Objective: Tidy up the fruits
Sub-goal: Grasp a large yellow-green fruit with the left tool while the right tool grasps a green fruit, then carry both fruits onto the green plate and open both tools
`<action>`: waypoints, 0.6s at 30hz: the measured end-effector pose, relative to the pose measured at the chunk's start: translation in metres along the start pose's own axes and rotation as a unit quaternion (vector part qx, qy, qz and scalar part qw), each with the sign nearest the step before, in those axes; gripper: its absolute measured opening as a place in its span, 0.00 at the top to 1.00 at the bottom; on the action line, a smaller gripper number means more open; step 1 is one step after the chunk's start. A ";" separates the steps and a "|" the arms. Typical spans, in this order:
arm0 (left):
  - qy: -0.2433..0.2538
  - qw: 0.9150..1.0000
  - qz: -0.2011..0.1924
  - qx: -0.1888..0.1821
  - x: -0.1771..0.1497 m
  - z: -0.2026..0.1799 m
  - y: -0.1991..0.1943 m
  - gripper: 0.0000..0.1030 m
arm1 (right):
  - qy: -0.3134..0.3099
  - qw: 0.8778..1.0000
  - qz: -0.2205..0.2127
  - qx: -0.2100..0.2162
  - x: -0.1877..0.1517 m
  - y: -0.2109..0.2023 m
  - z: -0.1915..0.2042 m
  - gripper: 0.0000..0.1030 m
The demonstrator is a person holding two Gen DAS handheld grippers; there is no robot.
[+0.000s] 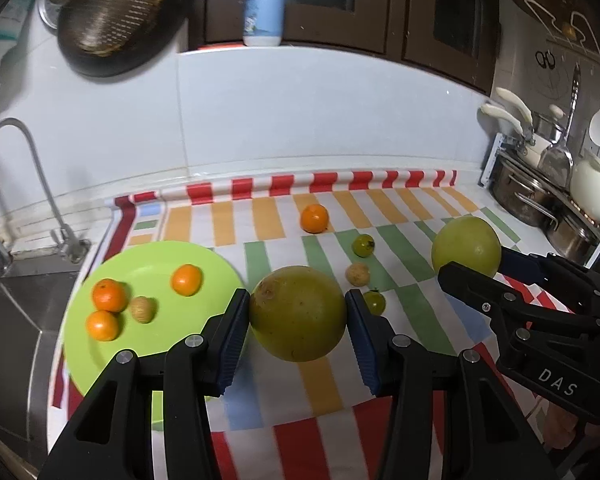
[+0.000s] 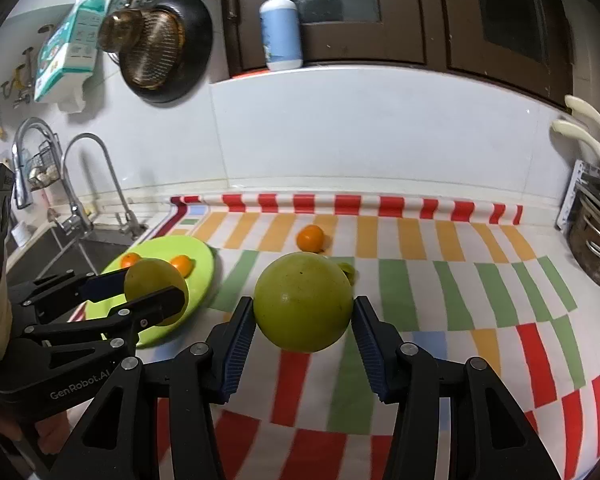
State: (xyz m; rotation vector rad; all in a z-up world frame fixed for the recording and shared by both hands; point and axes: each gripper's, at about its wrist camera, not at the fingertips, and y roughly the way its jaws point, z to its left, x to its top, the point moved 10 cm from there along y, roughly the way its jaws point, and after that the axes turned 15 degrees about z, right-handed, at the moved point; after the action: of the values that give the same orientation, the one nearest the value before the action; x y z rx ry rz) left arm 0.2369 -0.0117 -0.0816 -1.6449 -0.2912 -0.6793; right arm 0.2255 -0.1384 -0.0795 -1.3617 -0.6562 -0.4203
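Each hand-held gripper [image 1: 298, 336] [image 2: 304, 334] angles downward (fruit clamped).

Two large green fruits [image 1: 298, 314] [image 2: 303, 302] aloft; three oranges [image 1: 109, 295] on green plate [image 1: 148, 256].

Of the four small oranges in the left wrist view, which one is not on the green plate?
The orange nearest the backsplash, alone on the striped cloth. The other three sit on the green plate.

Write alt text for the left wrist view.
The left gripper clamps a large green fruit above a striped cloth; a green plate of oranges lies left, and the right gripper holds another green fruit.
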 end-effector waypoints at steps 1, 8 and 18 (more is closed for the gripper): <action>-0.002 1.000 -0.003 0.003 -0.001 0.004 -0.004 0.53 | -0.002 1.000 -0.002 0.002 0.001 -0.001 0.004 0.51; -0.013 1.000 -0.015 0.017 -0.007 0.030 -0.023 0.53 | -0.018 1.000 -0.012 0.014 0.007 -0.006 0.036 0.51; -0.029 0.999 -0.024 0.036 -0.016 0.073 -0.042 0.53 | -0.039 0.999 -0.022 0.029 0.015 -0.006 0.081 0.51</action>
State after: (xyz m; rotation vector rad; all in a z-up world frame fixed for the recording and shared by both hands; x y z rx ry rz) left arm 0.2211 0.0702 -0.0606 -1.5953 -0.3937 -0.6508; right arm 0.2181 -0.0586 -0.0586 -1.3154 -0.7580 -0.3813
